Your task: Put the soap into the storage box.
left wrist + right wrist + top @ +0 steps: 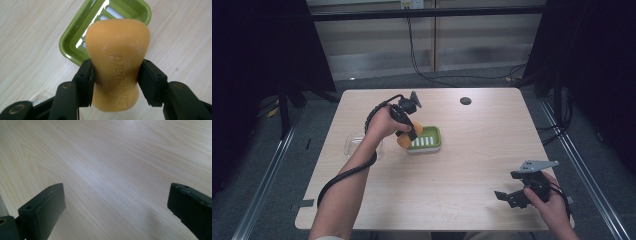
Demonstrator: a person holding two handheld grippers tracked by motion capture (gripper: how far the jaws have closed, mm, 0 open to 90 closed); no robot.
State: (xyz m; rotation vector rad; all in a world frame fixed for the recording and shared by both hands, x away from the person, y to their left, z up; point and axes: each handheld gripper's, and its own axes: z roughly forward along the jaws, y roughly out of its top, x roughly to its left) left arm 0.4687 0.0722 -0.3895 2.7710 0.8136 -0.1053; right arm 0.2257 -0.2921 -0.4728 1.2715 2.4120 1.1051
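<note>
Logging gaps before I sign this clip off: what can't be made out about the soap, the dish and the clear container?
- Soap bar: stamped lettering worn, unreadable in left gripper view; in high view the left gripper hides most of it.
- Green soap dish: near half behind the soap.
- Clear container: partly hidden by the forearm; contents unclear in high view.

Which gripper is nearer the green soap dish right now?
Left. The left gripper holds the orange soap bar right at the green soap dish, at its near-left edge. The right gripper sits open at the table's near right corner, well away.
</note>
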